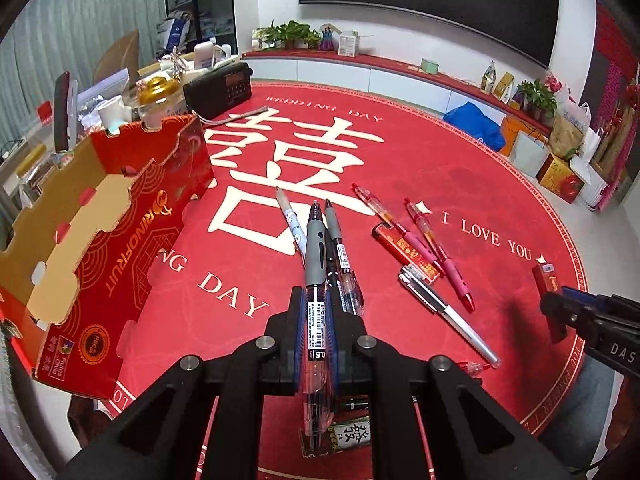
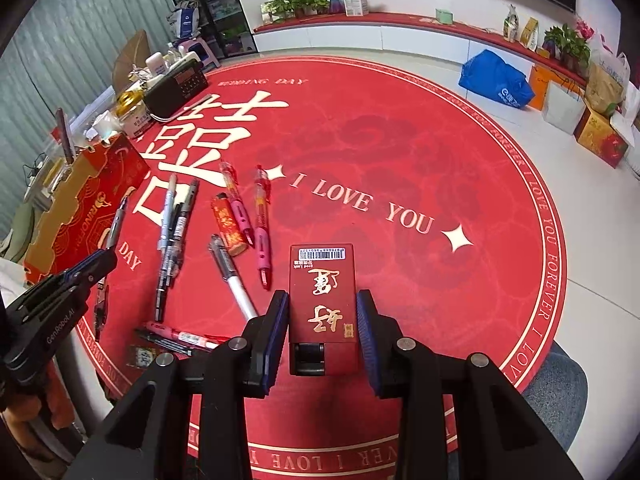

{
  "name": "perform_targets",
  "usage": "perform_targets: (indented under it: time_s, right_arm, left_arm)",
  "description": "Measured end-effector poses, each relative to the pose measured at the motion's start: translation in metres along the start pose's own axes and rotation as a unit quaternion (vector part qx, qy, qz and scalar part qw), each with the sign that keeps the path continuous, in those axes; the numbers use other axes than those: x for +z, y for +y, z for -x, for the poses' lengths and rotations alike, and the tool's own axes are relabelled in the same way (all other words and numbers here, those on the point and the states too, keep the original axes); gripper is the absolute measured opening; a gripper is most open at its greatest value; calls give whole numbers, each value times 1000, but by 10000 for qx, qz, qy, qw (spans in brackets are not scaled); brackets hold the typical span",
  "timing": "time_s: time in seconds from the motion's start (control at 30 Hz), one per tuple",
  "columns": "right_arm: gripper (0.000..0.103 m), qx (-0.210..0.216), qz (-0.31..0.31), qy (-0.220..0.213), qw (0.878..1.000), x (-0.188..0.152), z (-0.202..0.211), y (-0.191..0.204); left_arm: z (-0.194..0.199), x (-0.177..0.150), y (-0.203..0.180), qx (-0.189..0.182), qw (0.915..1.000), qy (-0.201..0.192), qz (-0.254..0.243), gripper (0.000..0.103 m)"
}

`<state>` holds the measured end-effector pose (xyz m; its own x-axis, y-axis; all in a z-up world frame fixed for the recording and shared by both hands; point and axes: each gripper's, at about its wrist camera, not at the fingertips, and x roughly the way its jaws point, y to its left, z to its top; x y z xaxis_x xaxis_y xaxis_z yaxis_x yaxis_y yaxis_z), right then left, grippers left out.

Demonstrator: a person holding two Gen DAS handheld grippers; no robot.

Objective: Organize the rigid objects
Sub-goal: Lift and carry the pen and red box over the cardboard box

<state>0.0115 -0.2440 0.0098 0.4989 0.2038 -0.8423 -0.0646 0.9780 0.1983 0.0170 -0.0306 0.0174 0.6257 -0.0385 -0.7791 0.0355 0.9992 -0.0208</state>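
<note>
My left gripper is shut on a clear pen with a grey grip, held above the round red mat; in the right wrist view the left gripper and this pen appear at the left. My right gripper is shut on a red lighter with gold characters, gripped by its sides; it also shows at the right edge as the right gripper with the lighter. Several pens and another red lighter lie on the mat.
An open red cardboard fruit box stands at the mat's left edge. Behind it are a black radio and a gold-lidded jar. A green-labelled lighter lies under my left gripper. A blue bag and gift boxes line the far right.
</note>
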Motion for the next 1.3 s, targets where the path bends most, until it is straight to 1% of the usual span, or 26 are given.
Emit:
perform_targets:
  time_s: [0.17,0.33,0.53,0.67,0.77,0.87,0.93,1.07,1.17,1.3]
  right_arm:
    - [35,68,43,-166,9998,4,7,16]
    - [35,255,215,-336,9989,14,16,42]
    - [35,597,475,-451,9961,30,17,84]
    - [35,876,756,-539,9918,44,15,124]
    - [35,1137,975,-620,9868,58,14,155]
    - [35,1424,1160,-667,9807,72,11,188]
    - [35,1562,1346,-628,9765,82,4,217]
    - [35,1788,1561,-578,9697,89,-8,258]
    - [35,1934,1715,-504,9647,95,-22,289]
    - [35,2002,1848,-402,9613,100,-36,316]
  left_arm:
    - [15,3,4,64,9997,-242,18,10]
    - [30,8,15,77,9987,-469,159,10]
    - [48,16,48,272,9955,-783,465,10]
    - [58,24,80,502,9913,-980,719,10]
    - [63,29,108,804,9861,-1136,905,10]
    - [64,35,141,1102,9799,-1195,1155,10]
    - [65,37,163,1286,9752,-1219,1326,10]
    - [63,37,194,1653,9660,-1296,1507,10]
    - [56,37,213,1786,9628,-1208,1631,10]
    - [43,34,236,1945,9577,-1051,1843,10]
